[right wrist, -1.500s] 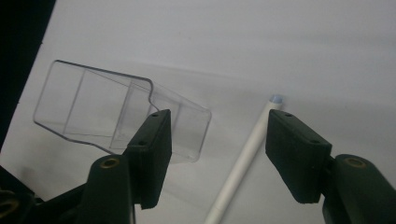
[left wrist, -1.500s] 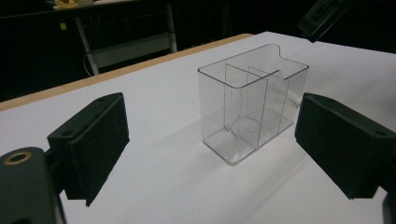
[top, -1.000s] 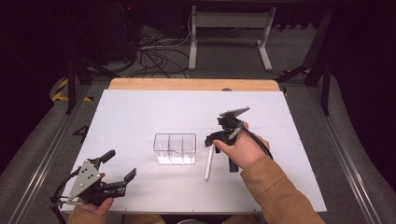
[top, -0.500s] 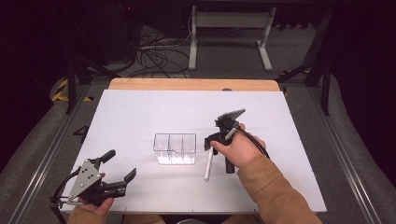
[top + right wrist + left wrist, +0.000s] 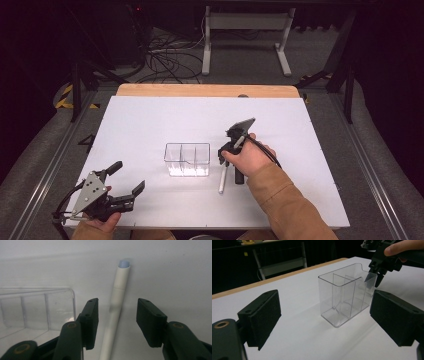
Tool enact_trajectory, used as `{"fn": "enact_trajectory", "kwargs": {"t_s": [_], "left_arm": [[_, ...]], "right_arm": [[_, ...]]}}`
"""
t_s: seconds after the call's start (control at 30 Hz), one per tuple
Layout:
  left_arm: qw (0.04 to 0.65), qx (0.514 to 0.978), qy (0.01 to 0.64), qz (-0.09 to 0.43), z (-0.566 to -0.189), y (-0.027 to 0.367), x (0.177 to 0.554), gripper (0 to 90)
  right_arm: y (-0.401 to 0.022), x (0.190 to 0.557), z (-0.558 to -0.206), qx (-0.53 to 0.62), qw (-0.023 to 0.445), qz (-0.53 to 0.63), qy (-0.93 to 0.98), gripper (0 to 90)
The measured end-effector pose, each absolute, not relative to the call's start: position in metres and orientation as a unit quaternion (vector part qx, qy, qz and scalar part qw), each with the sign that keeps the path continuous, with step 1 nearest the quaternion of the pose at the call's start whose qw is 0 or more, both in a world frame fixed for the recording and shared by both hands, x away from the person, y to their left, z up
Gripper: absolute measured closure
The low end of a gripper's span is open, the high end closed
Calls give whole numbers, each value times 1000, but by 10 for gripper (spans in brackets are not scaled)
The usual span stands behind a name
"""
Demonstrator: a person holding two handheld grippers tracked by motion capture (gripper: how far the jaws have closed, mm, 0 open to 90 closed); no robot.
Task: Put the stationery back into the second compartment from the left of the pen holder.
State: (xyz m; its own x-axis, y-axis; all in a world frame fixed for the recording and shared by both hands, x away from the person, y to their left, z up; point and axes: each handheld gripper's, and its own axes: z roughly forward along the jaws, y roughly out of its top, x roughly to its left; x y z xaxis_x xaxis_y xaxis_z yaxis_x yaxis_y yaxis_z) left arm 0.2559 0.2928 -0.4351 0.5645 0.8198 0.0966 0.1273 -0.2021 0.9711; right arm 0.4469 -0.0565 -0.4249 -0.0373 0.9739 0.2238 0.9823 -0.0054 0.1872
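The pen point(image 5: 116, 307) lies flat on the white surface point(image 5: 150, 120), between my right gripper's point(image 5: 116, 322) fingers point(image 5: 91, 322), which straddle it half-wide and have just been closing, pads not yet touching. This looks like the pick-up step. Next: lower, pinch the barrel. The clear box point(image 5: 187, 159) stands just beside those fingers. My left gripper point(image 5: 127, 182) rests wide and empty, well apart.

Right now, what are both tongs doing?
Left tongs: open, holding nothing.
Right tongs: open, jaws just closing around the white pen, not gripping yet.
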Motion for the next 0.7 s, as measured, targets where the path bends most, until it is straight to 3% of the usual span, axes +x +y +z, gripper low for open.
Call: {"fn": "enact_trajectory", "kwargs": {"t_s": [0.7], "left_arm": [[533, 707, 335, 322, -436, 292, 256, 109]], "right_arm": [[-41, 452, -438, -716, -15, -105, -690, 758]]}}
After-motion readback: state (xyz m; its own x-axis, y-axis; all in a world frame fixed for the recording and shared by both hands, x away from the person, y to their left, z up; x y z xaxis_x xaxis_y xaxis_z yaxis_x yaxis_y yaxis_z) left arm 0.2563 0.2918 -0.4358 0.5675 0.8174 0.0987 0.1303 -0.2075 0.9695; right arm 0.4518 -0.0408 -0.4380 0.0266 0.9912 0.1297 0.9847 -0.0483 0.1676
